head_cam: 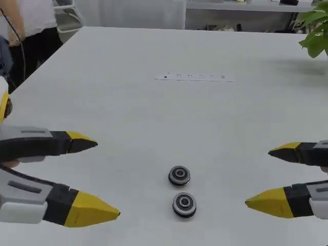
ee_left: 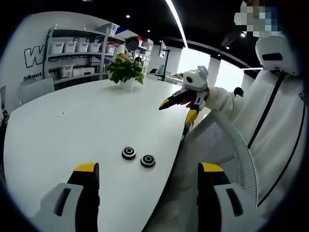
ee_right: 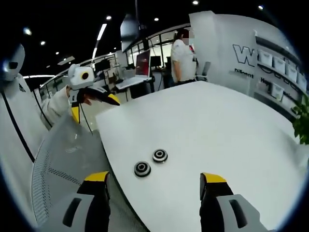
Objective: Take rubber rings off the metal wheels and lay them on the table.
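Two small metal wheels lie flat near the table's front edge, each with a black rubber ring around a silver hub. The far wheel sits just behind the near wheel. My left gripper hovers to their left, open and holding nothing. To their right my right gripper is open too, with nothing in it. Both have black jaws with yellow tips aimed inward at the wheels, well apart from them.
A flush socket strip sits mid-table. A potted plant stands at the far right corner. A person stands beyond the far left edge. A mesh chair back is close to the front edge.
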`<action>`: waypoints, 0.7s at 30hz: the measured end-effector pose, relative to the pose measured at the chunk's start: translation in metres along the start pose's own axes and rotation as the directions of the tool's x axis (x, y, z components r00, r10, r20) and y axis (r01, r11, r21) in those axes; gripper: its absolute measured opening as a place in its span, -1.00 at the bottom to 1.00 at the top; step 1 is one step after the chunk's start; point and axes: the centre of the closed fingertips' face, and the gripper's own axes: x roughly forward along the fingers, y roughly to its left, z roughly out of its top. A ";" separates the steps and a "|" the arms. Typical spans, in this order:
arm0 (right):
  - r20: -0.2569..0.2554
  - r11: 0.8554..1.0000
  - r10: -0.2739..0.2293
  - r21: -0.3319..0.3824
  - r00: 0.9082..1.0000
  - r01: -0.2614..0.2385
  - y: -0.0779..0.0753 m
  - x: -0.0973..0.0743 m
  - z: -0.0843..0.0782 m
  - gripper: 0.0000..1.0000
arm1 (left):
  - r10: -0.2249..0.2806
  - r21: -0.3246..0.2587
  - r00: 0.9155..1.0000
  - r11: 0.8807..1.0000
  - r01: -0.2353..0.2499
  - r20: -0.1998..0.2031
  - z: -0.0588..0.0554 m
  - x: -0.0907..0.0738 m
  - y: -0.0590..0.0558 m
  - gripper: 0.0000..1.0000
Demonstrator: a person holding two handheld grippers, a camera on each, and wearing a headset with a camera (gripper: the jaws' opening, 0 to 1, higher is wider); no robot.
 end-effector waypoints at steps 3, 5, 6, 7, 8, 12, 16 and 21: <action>0.023 0.999 0.008 -0.031 1.000 -0.007 0.001 0.001 0.014 0.43 | -0.001 0.041 1.000 0.999 0.001 -0.003 0.009 0.000 0.004 0.60; 0.035 0.999 0.015 -0.045 0.999 -0.013 0.000 0.003 0.023 0.39 | -0.007 0.063 1.000 0.998 0.008 -0.013 0.014 0.000 0.007 0.57; 0.039 0.999 0.017 -0.048 0.999 -0.015 0.000 0.004 0.026 0.37 | -0.006 0.078 1.000 0.997 0.008 -0.019 0.016 0.000 0.009 0.56; 0.048 0.998 0.020 -0.054 0.999 -0.017 0.000 0.006 0.032 0.35 | -0.005 0.090 1.000 0.996 0.007 -0.022 0.018 0.001 0.011 0.55; 0.054 0.998 0.023 -0.060 0.998 -0.019 0.000 0.007 0.036 0.32 | -0.003 0.101 1.000 0.995 0.006 -0.023 0.021 0.001 0.012 0.52; 0.075 0.994 0.036 -0.104 0.997 -0.028 0.001 0.015 0.055 0.19 | 0.008 0.174 1.000 0.985 -0.003 -0.025 0.032 0.005 0.020 0.28; 0.093 0.991 0.040 -0.130 0.995 -0.027 -0.003 0.026 0.071 0.11 | -0.004 0.196 1.000 0.981 0.001 0.015 0.050 0.013 0.024 0.30; 0.122 0.992 0.078 -0.108 0.989 -0.065 -0.002 0.038 0.080 -0.14 | 0.005 0.267 1.000 0.964 -0.005 -0.001 0.062 0.024 0.028 0.21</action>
